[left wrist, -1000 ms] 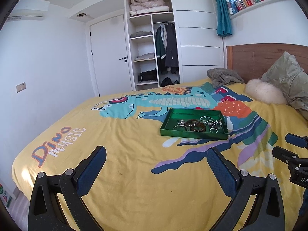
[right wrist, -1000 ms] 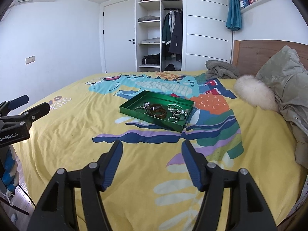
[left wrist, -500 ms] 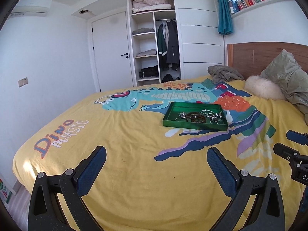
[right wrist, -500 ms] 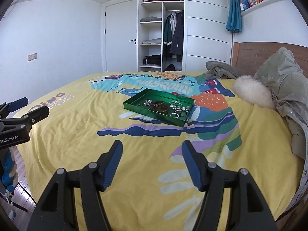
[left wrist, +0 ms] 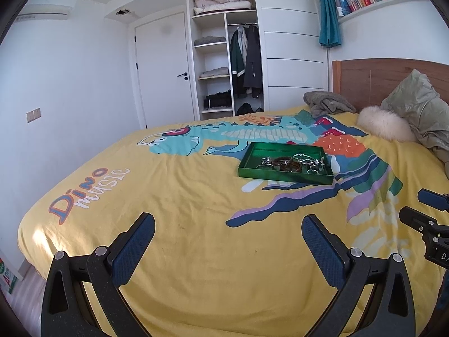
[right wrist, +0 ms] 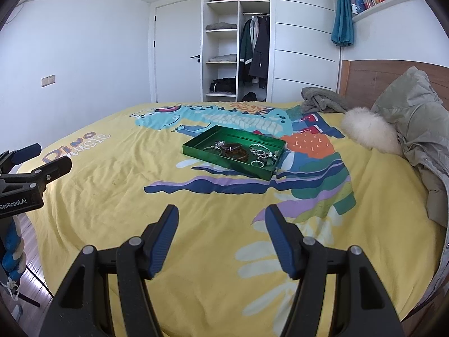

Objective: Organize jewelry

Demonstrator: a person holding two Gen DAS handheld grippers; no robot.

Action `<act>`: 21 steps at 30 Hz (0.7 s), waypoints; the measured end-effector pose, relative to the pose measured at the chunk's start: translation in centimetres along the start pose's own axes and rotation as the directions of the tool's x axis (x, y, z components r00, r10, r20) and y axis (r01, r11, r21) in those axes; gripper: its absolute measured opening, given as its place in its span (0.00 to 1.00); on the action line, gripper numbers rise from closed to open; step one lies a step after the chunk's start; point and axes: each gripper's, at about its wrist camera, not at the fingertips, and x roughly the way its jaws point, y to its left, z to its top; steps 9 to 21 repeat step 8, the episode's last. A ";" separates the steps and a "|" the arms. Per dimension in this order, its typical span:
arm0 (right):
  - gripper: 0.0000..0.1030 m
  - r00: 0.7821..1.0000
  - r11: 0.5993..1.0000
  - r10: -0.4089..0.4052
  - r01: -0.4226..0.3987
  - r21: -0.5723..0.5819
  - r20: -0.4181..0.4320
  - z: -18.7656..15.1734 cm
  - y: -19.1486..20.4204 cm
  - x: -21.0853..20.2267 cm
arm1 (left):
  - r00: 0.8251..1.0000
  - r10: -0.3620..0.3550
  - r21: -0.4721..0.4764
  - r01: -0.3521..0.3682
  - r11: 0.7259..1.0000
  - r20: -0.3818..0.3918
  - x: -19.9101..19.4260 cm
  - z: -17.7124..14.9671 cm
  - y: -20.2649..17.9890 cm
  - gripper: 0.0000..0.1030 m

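A shallow green tray (left wrist: 283, 178) (right wrist: 196, 152) rests in the middle of the yellow dinosaur bedspread (left wrist: 182, 196). Inside it lie brown bangles (left wrist: 287, 163) (right wrist: 235, 151), silver bracelets and rings (left wrist: 307, 159) (right wrist: 259, 151). My left gripper (left wrist: 228, 226) hangs open over the near part of the bed, well short of the tray, with nothing between its blue pads. My right gripper (right wrist: 221, 217) is also open and empty, likewise well short of the tray. Each gripper shows at the edge of the other's view.
A white fluffy cushion (right wrist: 370, 132), an olive jacket (right wrist: 418, 140) and a grey garment (right wrist: 322, 99) lie by the wooden headboard (left wrist: 378, 78). Behind the bed stand an open wardrobe (left wrist: 227, 64) and a white door (left wrist: 165, 70).
Both views have shifted slightly: the tray now sits a little higher and farther in each frame. Both grippers stay open and empty.
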 end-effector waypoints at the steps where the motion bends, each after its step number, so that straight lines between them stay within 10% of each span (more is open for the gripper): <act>1: 0.61 1.000 1.000 0.000 0.000 0.004 -0.001 -0.1 0.0 0.0 | 1.000 -0.001 -0.002 0.001 1.000 -0.003 0.2 -0.1 0.0 1.00; 21: 0.61 1.000 1.000 -0.002 0.002 0.018 -0.013 -0.5 -0.6 1.0 | 1.000 -0.005 -0.009 0.005 1.000 -0.019 0.8 -0.3 0.1 1.00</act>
